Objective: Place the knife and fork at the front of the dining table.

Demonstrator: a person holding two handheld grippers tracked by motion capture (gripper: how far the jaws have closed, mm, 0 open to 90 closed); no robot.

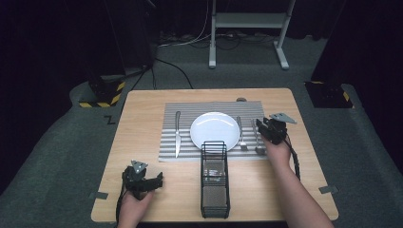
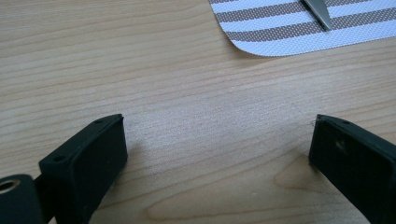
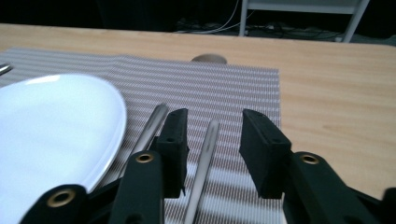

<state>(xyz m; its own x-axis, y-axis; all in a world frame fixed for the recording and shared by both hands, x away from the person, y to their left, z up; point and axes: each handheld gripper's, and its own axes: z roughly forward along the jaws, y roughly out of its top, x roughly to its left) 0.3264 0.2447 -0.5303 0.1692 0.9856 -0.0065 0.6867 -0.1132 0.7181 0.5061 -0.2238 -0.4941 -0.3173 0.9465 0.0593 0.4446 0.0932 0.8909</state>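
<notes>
A white plate [image 1: 214,130] lies in the middle of a striped placemat [image 1: 187,111]. Left of the plate is a knife [image 1: 177,133]; right of it are a fork [image 1: 241,135] and a spoon [image 1: 259,142]. My right gripper [image 1: 263,126] hovers low over the spoon's handle [image 3: 205,154], open, one jaw on each side of it and not closed on it. The fork's handle [image 3: 152,126] runs just left of the jaws, beside the plate [image 3: 51,126]. At the front left my left gripper [image 1: 159,180] stands open over bare wood [image 2: 217,140], holding nothing; the knife's tip [image 2: 320,11] and the placemat's corner [image 2: 280,32] lie beyond it.
A tall black wire basket [image 1: 215,178] stands at the front centre of the wooden table [image 1: 294,156], between my two hands. A small round grey thing [image 1: 241,99] sits at the mat's far edge. Beyond the table are a white stand [image 1: 247,21] and floor cables.
</notes>
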